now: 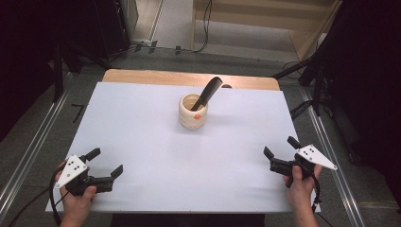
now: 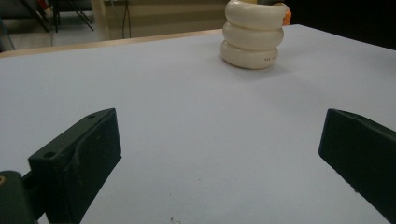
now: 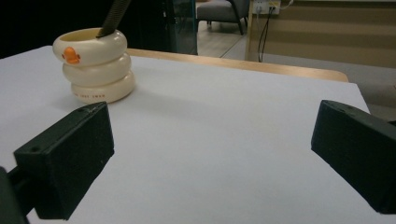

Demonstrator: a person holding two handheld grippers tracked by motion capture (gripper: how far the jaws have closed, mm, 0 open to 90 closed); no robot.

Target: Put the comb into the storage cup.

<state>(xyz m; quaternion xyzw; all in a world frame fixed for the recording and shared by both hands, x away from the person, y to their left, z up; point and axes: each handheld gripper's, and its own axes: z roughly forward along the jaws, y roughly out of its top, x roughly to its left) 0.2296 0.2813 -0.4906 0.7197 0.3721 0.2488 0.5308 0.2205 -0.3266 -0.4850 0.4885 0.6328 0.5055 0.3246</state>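
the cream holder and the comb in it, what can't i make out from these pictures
- Comb: its lower end is hidden inside the cream holder in the high view; the right gripper view's top edge cuts off its upper part.
- Small print low on the holder: too small to read in both gripper views.
- Orange mark on the rim: too blurred to identify.

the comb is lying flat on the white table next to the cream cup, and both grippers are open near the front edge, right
Not quite. The comb is not lying flat on the table: it stands tilted inside the cream cup, as the high view shows. The rest holds: the left gripper and right gripper are open near the front edge.
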